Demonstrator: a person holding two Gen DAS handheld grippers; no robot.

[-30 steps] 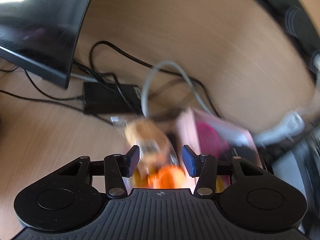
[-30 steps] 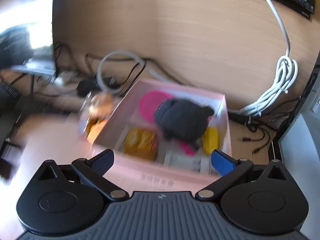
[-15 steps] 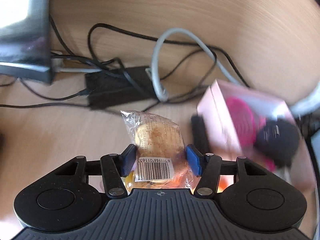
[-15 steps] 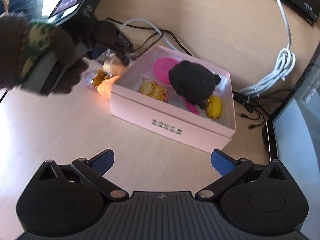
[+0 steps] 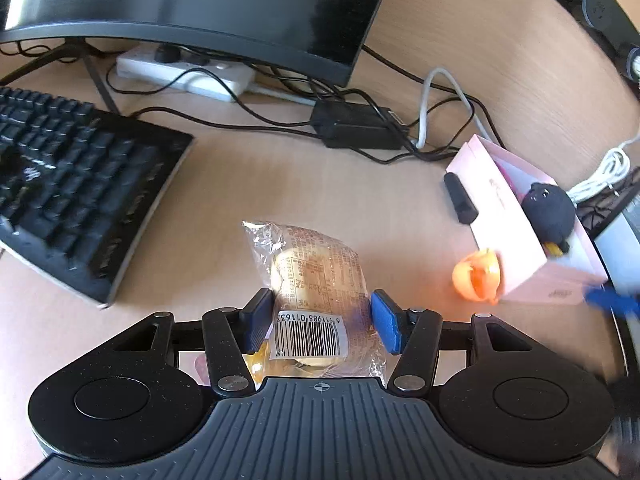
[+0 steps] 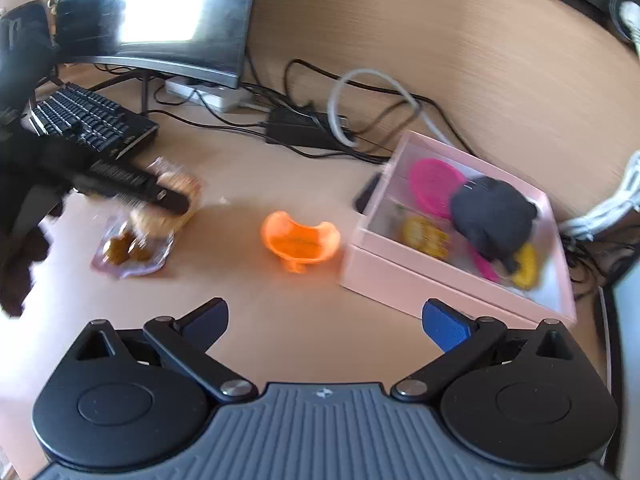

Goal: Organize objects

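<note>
My left gripper (image 5: 322,320) is shut on a clear-wrapped bread packet (image 5: 316,268) with a barcode label, held over the desk. In the right wrist view that gripper (image 6: 160,196) and its packet are blurred at the left, above a small packet of brown pieces (image 6: 128,252). An orange plastic piece (image 6: 300,240) (image 5: 478,276) lies beside the open pink box (image 6: 420,280) (image 5: 504,216). The box holds a black plush toy (image 6: 492,216), a pink disc (image 6: 436,184) and yellow items (image 6: 424,236). My right gripper (image 6: 326,316) hangs over bare desk before the box, its jaws wide, closing slightly, with nothing between them.
A black keyboard (image 5: 72,192) lies at the left under a curved monitor (image 5: 200,0). Behind are a white power strip (image 5: 184,72), a black adapter (image 5: 356,124) and tangled cables. A black marker-like stick (image 5: 460,200) lies against the box's far side. A dark sleeve fills the left edge.
My left gripper has carried the bread packet leftward, away from the pink box and toward the keyboard. The right gripper's view has swung left and nearer the desk, and its jaws have narrowed a little.
</note>
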